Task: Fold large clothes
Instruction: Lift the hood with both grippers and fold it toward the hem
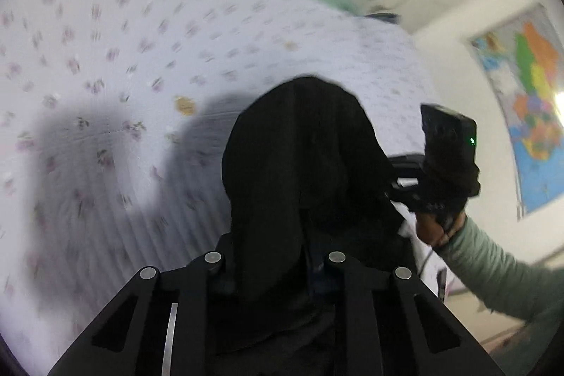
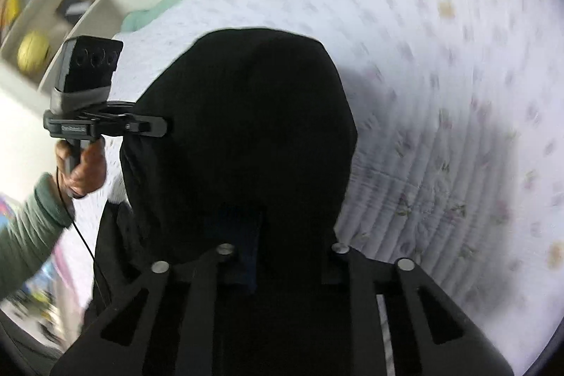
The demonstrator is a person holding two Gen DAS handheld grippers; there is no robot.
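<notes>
Left gripper (image 1: 275, 256) and right gripper (image 2: 282, 249) each clamped on bunched black garment (image 1: 303, 147), cloth draped over both sets of fingers, above floral bedspread (image 1: 105, 59).

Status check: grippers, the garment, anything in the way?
Left gripper and right gripper both shut on black garment, bunched, off the floral bedspread. Nothing in the way.

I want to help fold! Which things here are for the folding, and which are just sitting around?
For the folding:
black garment
left gripper
right gripper
flowered bed cover

Just sitting around:
wall map
yellow ball
shelves
</notes>
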